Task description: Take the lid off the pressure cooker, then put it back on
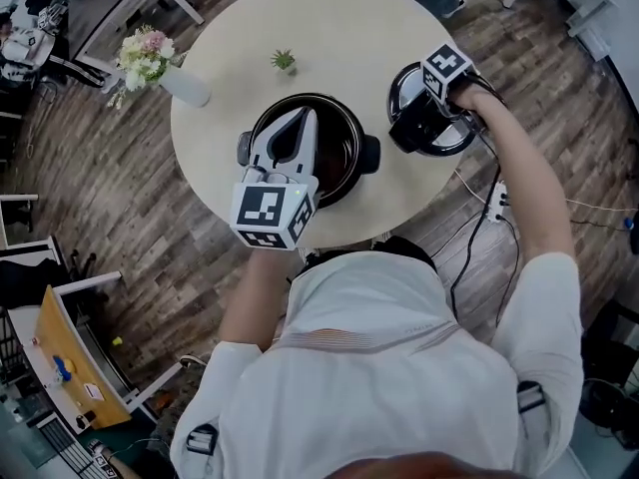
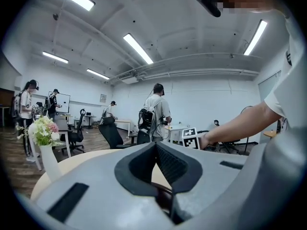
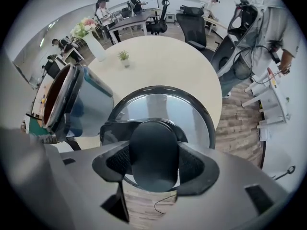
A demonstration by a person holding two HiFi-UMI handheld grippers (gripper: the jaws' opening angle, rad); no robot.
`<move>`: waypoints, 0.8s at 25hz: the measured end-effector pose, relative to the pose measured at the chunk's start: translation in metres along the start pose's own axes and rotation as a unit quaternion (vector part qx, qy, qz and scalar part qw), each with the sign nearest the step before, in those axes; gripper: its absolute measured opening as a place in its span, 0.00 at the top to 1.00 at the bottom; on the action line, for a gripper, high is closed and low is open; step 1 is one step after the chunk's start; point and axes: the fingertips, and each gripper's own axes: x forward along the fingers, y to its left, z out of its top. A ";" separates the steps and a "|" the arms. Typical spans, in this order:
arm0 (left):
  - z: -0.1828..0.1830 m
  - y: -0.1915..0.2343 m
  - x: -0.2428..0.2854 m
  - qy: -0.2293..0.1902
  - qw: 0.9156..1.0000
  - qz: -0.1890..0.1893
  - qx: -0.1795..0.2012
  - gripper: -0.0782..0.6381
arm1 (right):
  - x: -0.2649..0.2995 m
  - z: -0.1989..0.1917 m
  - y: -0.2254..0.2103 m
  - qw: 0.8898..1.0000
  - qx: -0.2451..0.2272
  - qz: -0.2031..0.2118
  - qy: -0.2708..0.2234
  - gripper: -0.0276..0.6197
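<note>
1. While the pot (image 1: 341, 160) stands open in the middle of the table (image 1: 329, 28), the head view shows the left gripper (image 1: 303, 118) lying over its near rim, probably to steady it. The right gripper (image 1: 431, 108) points down onto the lid (image 1: 441, 144), which is right of the pot near the table's edge.
2. The left gripper view shows its jaws pressed together with nothing between them. A dark curve below looks like the pot's rim.
3. The right gripper view shows its pads (image 3: 118, 165) pinching the lid's black knob (image 3: 153, 150), the natural handhold for carrying the lid. I cannot tell whether the lid rests on the table.
</note>
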 end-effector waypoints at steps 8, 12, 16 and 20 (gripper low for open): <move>-0.009 0.012 0.000 0.008 1.000 0.023 -0.010 0.88 | 0.062 -0.011 0.015 0.998 -0.043 -0.015 0.050 0.52; -0.015 0.013 -0.001 0.012 1.000 0.025 -0.014 0.88 | 0.077 -0.013 0.018 0.998 -0.043 -0.015 0.051 0.52; -0.016 0.014 0.000 0.013 0.999 0.025 -0.015 0.88 | 0.089 -0.017 0.017 0.998 -0.034 -0.012 0.053 0.52; -0.017 0.015 0.000 0.016 0.999 0.023 -0.018 0.88 | 0.097 -0.021 0.018 0.998 -0.026 -0.009 0.058 0.52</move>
